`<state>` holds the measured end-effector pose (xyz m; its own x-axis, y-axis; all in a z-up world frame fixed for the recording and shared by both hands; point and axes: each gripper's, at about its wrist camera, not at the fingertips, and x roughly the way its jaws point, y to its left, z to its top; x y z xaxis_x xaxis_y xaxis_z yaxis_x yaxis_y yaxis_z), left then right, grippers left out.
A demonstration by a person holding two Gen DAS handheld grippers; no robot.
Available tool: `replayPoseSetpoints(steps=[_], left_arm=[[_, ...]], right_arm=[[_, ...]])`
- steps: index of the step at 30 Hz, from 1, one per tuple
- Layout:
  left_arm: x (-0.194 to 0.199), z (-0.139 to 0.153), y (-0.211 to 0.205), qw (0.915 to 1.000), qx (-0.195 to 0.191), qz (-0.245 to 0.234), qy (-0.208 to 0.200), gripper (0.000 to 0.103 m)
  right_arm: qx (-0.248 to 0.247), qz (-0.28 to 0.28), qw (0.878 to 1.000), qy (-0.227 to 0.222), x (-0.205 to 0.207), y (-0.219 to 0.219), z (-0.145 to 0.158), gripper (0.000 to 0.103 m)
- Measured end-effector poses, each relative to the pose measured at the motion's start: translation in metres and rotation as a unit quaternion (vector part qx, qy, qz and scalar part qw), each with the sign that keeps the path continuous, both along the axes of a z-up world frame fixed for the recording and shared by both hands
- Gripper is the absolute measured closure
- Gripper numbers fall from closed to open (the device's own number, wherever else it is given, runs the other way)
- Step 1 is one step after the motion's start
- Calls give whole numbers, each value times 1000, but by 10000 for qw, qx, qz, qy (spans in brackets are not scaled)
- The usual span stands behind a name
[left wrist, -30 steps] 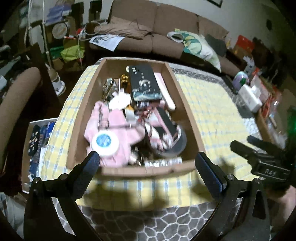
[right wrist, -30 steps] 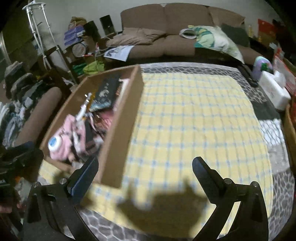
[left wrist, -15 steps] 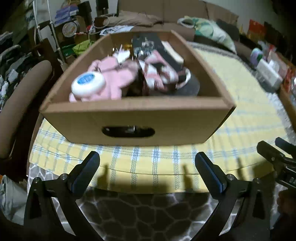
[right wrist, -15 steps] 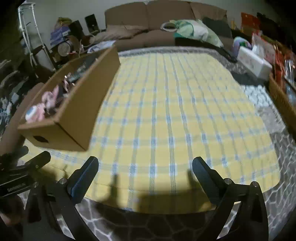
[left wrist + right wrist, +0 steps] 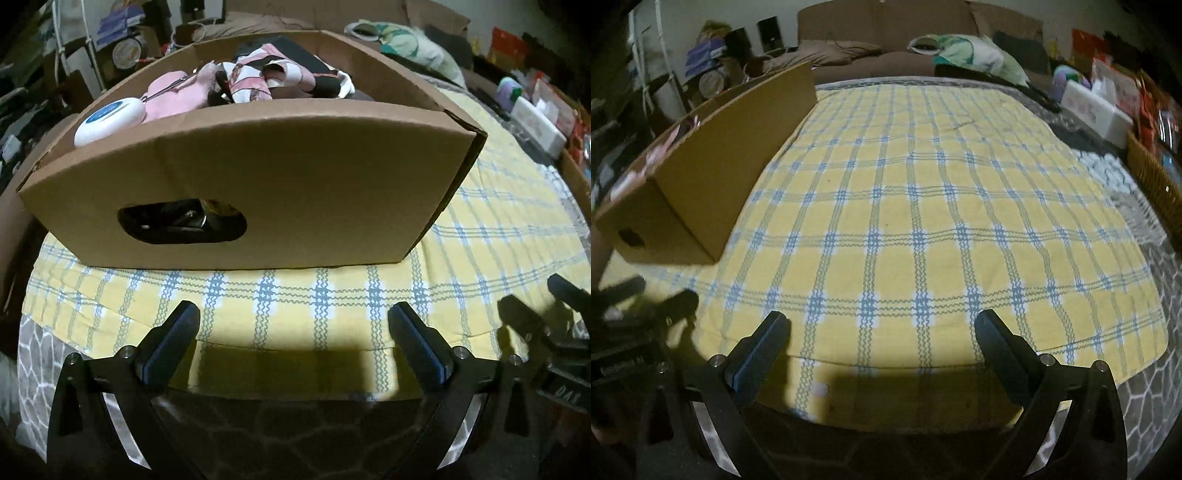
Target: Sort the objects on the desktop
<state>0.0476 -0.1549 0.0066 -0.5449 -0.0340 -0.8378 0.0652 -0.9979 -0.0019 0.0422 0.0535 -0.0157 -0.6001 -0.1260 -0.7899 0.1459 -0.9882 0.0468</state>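
already packed, a brown cardboard box (image 5: 258,192) of desktop clutter sits at the left edge of the yellow-and-blue plaid tablecloth (image 5: 923,221).

inside lie a round white tin (image 5: 109,122) and pink fabric (image 5: 177,92), seemingly gathered for sorting; left gripper (image 5: 293,341) and right gripper (image 5: 882,341) hover wide apart at the near edge, holding and touching nothing.

Cardboard box (image 5: 701,173) (left) on checked cloth (image 5: 923,229)

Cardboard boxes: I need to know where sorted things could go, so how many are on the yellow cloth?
1. The cardboard box sits at the cloth's left edge, already full.
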Motion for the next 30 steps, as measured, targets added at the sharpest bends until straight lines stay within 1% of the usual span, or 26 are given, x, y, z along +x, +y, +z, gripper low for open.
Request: replayPoseSetpoints(steps=[2,5,30], left_arm=[[1,-1,0,10000,-16,36,63,0],[6,-3,0,9998,-38,73,196,0],[5,-3,-3,9998,-18,76,192,0]], right_arm=[[104,1,9999,-11,-1,-2,-1,0],[120,3,9999,-15,-2,-2,-1,0],[159,6,9999,-19,-3,-2,-2,0]])
